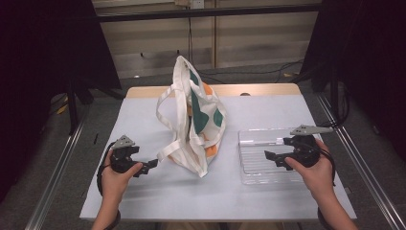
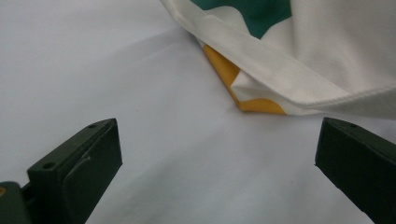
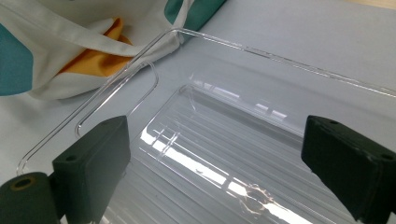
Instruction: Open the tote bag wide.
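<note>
While both hands rested low at the near side of the bench (image 1: 143, 201), the left gripper (image 1: 149, 166) sat with its fingers (image 2: 79, 172) released and spread wide, nothing between them but pale bench surface. Just beyond those fingertips lay the cloth bag (image 1: 194, 120) — white fabric with green and orange patches — its lower hem and an orange corner (image 2: 243, 93) lying a short way ahead of the gap and toward the right-hand finger, not touching either one. In the high view the bag stood slumped near the middle of the bench, its handles (image 1: 165, 108) looping out to the side, its bottom edge close to the left gripper's tips. The right gripper (image 1: 273, 159) was likewise released, its fingers (image 3: 93, 163) parted and empty, hovering over the clear plastic tray (image 1: 249, 141). The tray's ribbed floor (image 3: 210, 163) lay directly between and ahead of those fingers, its rim (image 3: 280, 58) running across beyond them. Past the tray's far corner, off the left-hand finger's side, the bag's fabric (image 3: 70, 56) lay against or just beside the rim — which of the two could not be told.
</note>
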